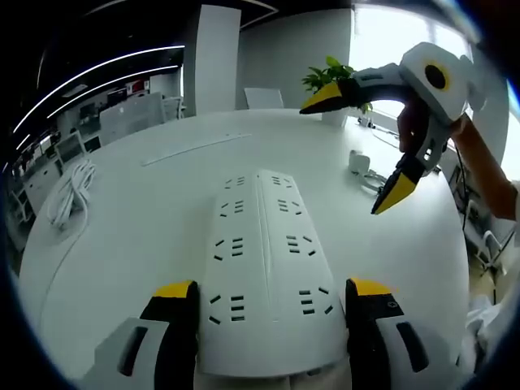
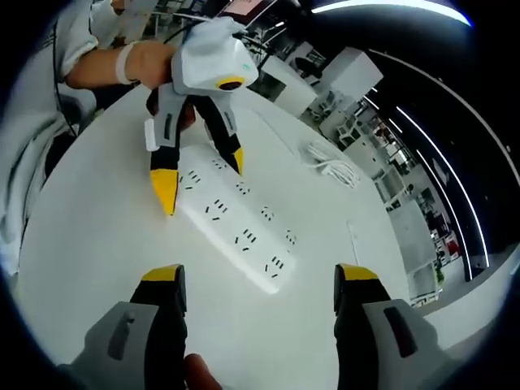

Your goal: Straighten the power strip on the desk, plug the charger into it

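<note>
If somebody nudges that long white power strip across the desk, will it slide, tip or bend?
The power strip is a long, flat, rigid-looking slab, so it will probably turn or slide as one piece rather than bend. It lies low and broad on the smooth white desk, so tipping seems unlikely. The left gripper has a jaw on either side, so it may pivot easily.

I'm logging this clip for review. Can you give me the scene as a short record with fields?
surface: white desk
power strip: flat on the desk, between the left gripper's open jaws
left gripper: open, straddling one end of the strip
right gripper: open, empty, above the desk
charger: small white block beyond the strip, unplugged
coiled cable: white, near the desk edge
plant: at the far edge
</note>
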